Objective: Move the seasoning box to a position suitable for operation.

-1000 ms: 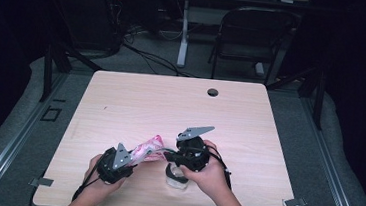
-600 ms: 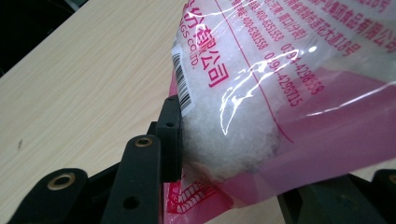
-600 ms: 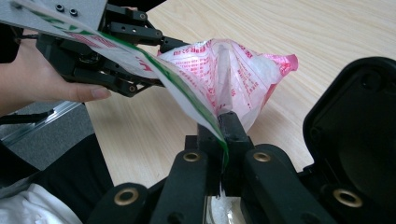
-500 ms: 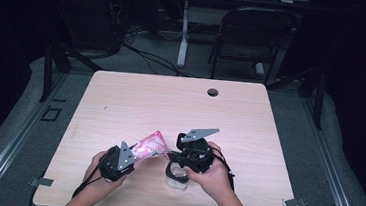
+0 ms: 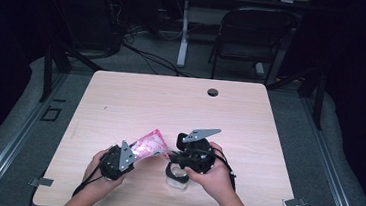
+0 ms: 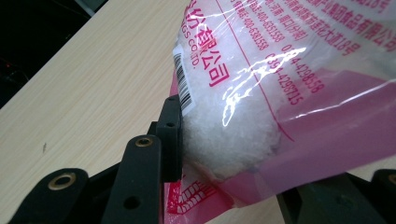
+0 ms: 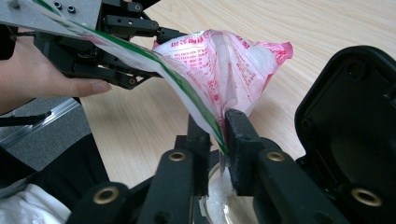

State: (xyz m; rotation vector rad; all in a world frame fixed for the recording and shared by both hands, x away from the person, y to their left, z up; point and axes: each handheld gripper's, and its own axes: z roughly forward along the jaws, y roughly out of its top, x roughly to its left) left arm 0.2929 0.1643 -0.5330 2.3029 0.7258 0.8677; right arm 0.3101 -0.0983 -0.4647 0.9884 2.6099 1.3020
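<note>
Your left gripper [image 5: 125, 154] and right gripper [image 7: 219, 133] each pinch the bag [image 5: 149, 143]; its lower end slants toward the jar [image 5: 178, 178] beneath your right gripper

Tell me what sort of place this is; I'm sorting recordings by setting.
Probably a lab or recording room: one bare wooden table, cables on the floor, a folding chair and dark surroundings.

Bag [image 6: 289, 84]: clear film with pink panels, pink printed lettering and a black barcode on white; contents white and granular. Its top edge, in the right gripper view, carries a green stripe on white. Left gripper [image 5: 125, 154] and right gripper [image 7: 217, 130]: black, with brass-coloured rivets; grey plate on each. Bench [image 5: 171, 102]: pale wood grain, one dark round hole. Jar [image 5: 177, 178]: clear glass, white contents.
</note>
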